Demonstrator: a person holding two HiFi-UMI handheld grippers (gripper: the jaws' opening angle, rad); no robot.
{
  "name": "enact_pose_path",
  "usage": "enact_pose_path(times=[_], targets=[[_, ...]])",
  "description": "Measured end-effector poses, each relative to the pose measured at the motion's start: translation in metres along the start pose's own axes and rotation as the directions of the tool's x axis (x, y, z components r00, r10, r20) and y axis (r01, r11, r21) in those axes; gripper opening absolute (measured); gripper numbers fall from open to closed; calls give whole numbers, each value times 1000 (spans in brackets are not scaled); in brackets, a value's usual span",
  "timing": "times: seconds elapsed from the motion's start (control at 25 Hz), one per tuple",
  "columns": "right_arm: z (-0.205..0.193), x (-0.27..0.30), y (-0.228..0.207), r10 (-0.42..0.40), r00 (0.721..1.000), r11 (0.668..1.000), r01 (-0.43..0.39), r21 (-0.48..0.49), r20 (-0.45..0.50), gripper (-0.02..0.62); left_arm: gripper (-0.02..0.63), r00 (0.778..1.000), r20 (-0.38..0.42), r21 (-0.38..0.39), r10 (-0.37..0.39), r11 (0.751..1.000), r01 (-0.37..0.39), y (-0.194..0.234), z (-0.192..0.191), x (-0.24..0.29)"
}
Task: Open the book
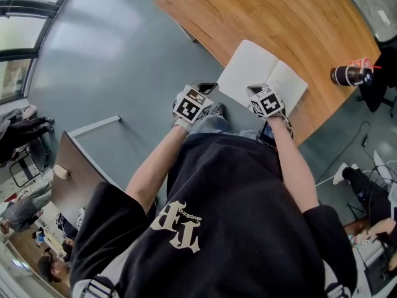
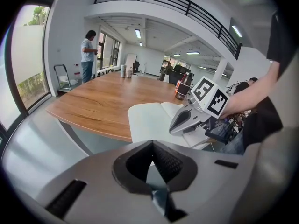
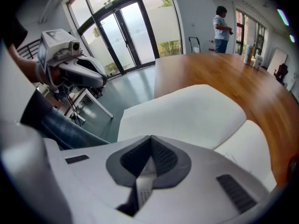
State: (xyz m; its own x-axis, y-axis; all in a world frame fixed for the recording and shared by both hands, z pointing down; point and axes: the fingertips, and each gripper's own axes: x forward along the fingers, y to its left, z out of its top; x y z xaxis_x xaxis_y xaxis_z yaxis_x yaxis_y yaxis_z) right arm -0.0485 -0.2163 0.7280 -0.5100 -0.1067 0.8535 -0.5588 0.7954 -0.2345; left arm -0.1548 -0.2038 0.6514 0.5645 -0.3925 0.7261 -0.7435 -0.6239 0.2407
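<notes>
Book [image 1: 254, 70] lies already spread open at the near edge of the smooth wooden desk [image 1: 248, 11], its blank white pages facing up and its spine running away from the person. The right gripper [image 3: 150, 141] is nearer, at the near pages, with its fingers clenched on nothing. The left gripper [image 2: 152, 146], likewise closed and empty, hangs off the desk beside the left page.

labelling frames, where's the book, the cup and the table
book [image 1: 251, 70]: head view, left open page
cup [image 1: 348, 74]: head view, dark side
table [image 1: 260, 11]: head view, bare wood top
</notes>
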Motion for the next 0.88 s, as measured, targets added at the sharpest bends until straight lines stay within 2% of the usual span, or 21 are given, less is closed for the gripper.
enact_pose_path(times=[0.32, 0.52, 0.72, 0.88], targets=[[-2, -44, -16, -31, 995, 1000, 31, 6, 95, -14, 5, 999, 41, 8, -8, 1000, 8, -28, 23, 10], [-31, -98, -25, -85, 987, 995, 78, 55, 135, -14, 5, 993, 90, -11, -75, 997, 76, -75, 41, 20], [-22, -133, -41, -141, 965, 989, 127, 78, 222, -14, 5, 986, 151, -1, -74, 997, 75, -77, 72, 13], [-28, -177, -28, -201, 940, 975, 166, 146, 275, -14, 5, 973, 190, 23, -131, 991, 129, -102, 87, 1]])
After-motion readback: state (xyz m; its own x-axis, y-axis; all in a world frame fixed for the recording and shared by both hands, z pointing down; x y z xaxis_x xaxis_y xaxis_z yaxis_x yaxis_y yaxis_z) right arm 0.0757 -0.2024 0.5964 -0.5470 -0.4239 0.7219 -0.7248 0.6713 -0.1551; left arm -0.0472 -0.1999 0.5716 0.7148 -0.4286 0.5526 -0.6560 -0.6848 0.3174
